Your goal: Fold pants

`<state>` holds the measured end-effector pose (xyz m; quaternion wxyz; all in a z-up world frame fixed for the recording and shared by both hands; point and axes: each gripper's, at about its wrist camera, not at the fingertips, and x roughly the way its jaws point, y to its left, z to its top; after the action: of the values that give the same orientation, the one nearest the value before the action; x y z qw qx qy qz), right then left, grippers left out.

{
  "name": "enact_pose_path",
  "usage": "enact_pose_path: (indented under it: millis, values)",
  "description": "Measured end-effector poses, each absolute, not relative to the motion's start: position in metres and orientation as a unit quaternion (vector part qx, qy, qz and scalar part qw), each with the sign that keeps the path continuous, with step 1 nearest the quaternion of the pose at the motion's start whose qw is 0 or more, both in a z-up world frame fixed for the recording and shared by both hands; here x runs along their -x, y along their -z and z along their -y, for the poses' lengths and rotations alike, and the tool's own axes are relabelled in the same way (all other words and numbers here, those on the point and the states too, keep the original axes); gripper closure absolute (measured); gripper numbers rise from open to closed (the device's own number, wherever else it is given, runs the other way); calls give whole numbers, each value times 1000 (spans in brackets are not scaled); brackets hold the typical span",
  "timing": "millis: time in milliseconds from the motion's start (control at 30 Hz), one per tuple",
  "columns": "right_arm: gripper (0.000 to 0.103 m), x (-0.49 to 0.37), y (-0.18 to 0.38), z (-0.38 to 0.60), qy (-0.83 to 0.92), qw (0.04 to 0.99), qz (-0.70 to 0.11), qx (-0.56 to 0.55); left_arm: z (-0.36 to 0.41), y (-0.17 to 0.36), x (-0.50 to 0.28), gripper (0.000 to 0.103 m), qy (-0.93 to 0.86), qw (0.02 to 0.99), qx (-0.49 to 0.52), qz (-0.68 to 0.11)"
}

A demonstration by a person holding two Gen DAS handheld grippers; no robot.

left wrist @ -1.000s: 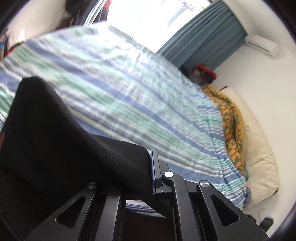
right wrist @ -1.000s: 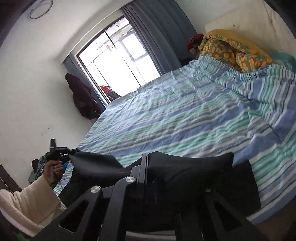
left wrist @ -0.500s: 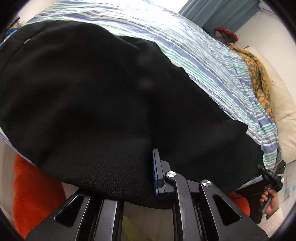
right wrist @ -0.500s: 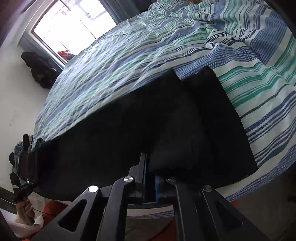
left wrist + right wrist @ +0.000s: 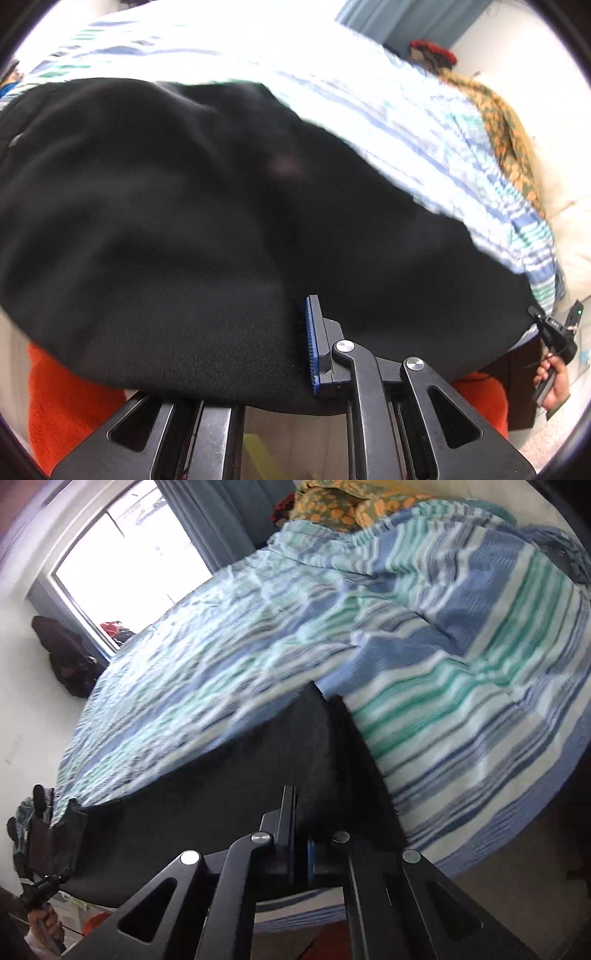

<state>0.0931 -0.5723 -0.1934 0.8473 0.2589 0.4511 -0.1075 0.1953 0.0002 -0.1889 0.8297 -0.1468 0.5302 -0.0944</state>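
Note:
The black pants (image 5: 192, 221) lie spread along the near edge of the striped bed (image 5: 388, 110). My left gripper (image 5: 295, 339) is shut on the near edge of the pants; cloth covers its left finger. My right gripper (image 5: 301, 834) is shut on the pants (image 5: 229, 794) at their other end. In the left wrist view the right gripper (image 5: 554, 332) shows at the far right corner of the pants. In the right wrist view the left gripper (image 5: 40, 827) shows at the far left corner. The pants are stretched between the two.
The striped blue, green and white bedsheet (image 5: 424, 664) covers the bed. An orange patterned blanket (image 5: 343, 506) lies at the head end beside a cream pillow (image 5: 569, 221). A window (image 5: 125, 565) and blue curtain are beyond. An orange rug (image 5: 70, 406) lies on the floor below.
Both grippers came down from a raised hold and laid the pants out flat on the bed edge. In the last half second they shifted only slightly.

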Motion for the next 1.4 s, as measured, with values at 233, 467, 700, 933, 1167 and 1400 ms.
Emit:
enact_pose_path:
  millis: [233,467,700,933,1167,1400]
  values:
    - [95,-87,201,559,135,847,-449,-249,3,191,-199,89,89,827,144,-536]
    - [34,-65,167,548,172,869,-428,-176,-16,170,-165,44,80,816,113,-561]
    - [30,-62,118,517,143,910,-366,-134,-28,108,-165,30,65,877,84,-469]
    - [30,-125,176,479,64,882,-437,-166,4,164,-228,25,60,867,-3,-495]
    - [29,-125,214,500,69,870,-436,-221,3,186,-235,24,51,857,-11,-513]
    - [24,-126,219,505,55,871,-427,-238,-17,179,-224,20,30,864,26,-503]
